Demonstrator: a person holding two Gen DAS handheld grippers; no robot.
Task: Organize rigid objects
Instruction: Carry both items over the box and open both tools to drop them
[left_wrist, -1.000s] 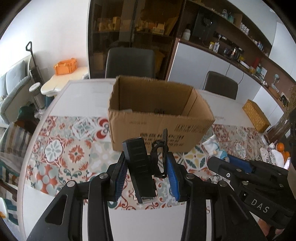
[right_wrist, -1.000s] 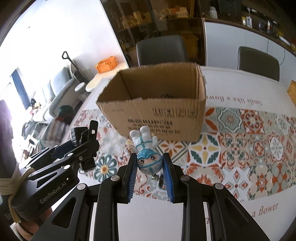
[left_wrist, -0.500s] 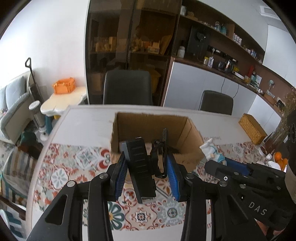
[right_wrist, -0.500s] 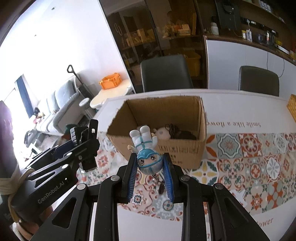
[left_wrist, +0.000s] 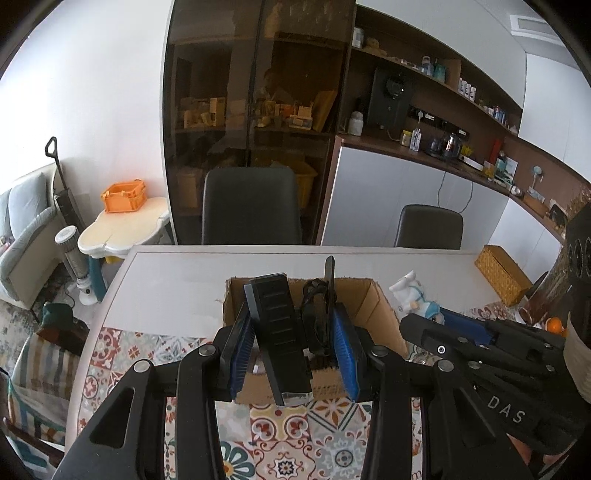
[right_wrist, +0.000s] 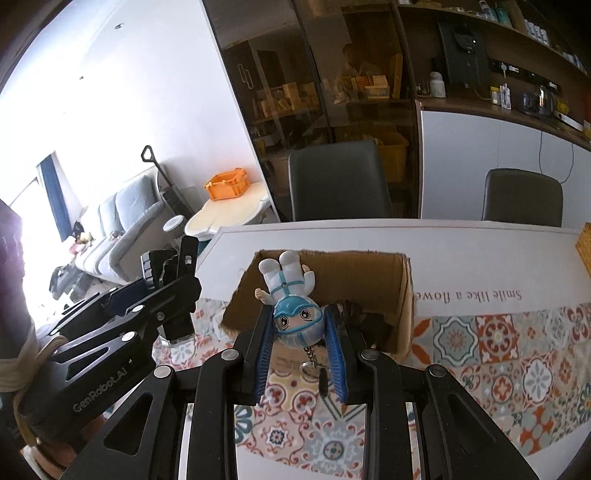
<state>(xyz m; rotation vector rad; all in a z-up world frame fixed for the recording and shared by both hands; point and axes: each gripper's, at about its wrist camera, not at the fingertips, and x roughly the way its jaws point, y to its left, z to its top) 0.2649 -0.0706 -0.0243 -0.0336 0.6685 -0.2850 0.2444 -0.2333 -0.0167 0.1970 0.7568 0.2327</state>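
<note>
The left claw (left_wrist: 293, 352) is clamped on a black ribbed device (left_wrist: 280, 332) with a thin black clip-like piece beside it between the pads, while the right claw (right_wrist: 299, 345) grips a small blue-and-white astronaut figurine (right_wrist: 291, 301) by its round head, feet pointing away and a keychain dangling below. Both loads hang just short of the near wall of an open cardboard box (right_wrist: 400, 295), the evident destination on the patterned worktop (right_wrist: 498, 332). Doing the drop well likely means carrying each piece past that near wall and over the box's open mouth before letting go, one claw at a time, since the two tools sit close side by side and could knock together. The figurine's chain may catch on the torn cardboard rim if it crosses too low. Dark items already lie in the box's right-hand part; its left-hand part looks freer. Beyond the box the white worktop is bare up to two dark chairs (left_wrist: 251, 206); to the box's right stands a woven basket (left_wrist: 500, 273).
</note>
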